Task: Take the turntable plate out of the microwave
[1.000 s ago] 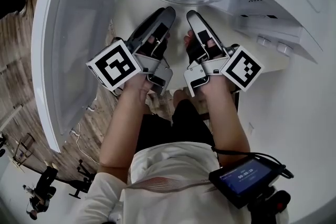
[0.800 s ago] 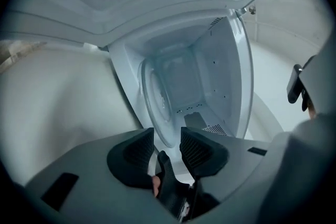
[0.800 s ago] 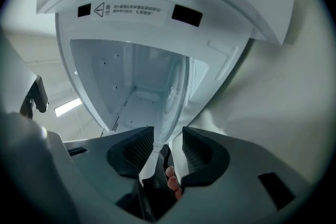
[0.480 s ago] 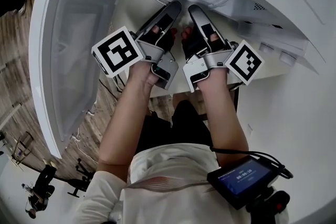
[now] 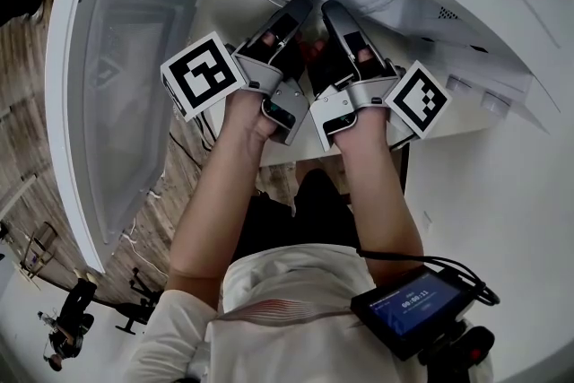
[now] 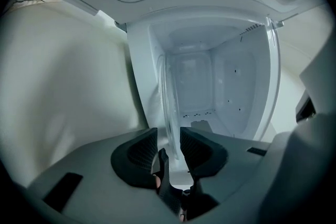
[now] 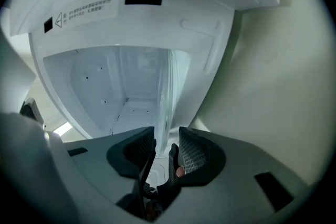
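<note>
Left gripper view shows the glass plate (image 6: 168, 105) at the front edge of the microwave (image 6: 236, 86) floor. Its rim sits between the wide jaws of the left gripper (image 6: 168, 134), which are closing but not yet pressing. The right gripper (image 7: 167, 135) straddles the same rim, jaws apart.

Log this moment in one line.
phase: pre-grasp | left gripper: closing, turntable plate rim between jaws | right gripper: open, rim between jaws | microwave door: open
</note>
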The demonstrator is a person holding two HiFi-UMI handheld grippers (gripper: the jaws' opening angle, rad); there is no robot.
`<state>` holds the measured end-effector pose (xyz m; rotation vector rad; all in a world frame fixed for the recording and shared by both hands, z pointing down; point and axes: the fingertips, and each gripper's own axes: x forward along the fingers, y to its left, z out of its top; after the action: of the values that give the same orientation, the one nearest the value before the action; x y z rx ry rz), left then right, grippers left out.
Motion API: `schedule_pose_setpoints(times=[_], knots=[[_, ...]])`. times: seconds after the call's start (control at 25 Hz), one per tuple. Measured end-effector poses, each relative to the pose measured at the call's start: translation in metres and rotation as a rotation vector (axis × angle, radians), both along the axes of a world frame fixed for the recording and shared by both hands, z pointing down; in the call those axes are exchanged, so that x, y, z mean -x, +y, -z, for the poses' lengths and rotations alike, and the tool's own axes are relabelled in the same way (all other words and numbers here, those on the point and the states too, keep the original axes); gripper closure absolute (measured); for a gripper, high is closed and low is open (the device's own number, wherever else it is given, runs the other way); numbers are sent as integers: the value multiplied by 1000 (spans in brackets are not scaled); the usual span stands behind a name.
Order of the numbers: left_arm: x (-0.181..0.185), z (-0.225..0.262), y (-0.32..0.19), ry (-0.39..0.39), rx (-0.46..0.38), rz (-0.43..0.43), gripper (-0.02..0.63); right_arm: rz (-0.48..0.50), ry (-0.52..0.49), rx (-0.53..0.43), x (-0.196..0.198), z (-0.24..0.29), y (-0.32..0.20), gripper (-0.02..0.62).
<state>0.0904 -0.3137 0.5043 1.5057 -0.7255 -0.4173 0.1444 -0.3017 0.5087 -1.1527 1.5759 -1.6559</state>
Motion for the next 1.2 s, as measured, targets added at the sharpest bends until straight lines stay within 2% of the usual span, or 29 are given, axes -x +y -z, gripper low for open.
schedule_pose_setpoints(times=[0.2,0.36,0.44,0.76,1.04,1.2], knots=[[-3,3,-2,18,-9,-21,483,-9,-38,-9,-3,3,-4,446],[-5,0,-2,-9,2,-32,521,-16,-53,1,-3,1,-4,451],[-6,0,-2,-6,6,-37,526,-15,-46,20,-3,-3,-4,496],[-7,0,-1,54,17,-33,549,-23,-52,9,-2,-2,-3,552],[-7,1,-1,101,0,-20,557,-24,-56,-11,-2,-1,-3,559],[-5,8,0,119,-37,-15,557,-21,-62,-41,-1,5,-3,560]])
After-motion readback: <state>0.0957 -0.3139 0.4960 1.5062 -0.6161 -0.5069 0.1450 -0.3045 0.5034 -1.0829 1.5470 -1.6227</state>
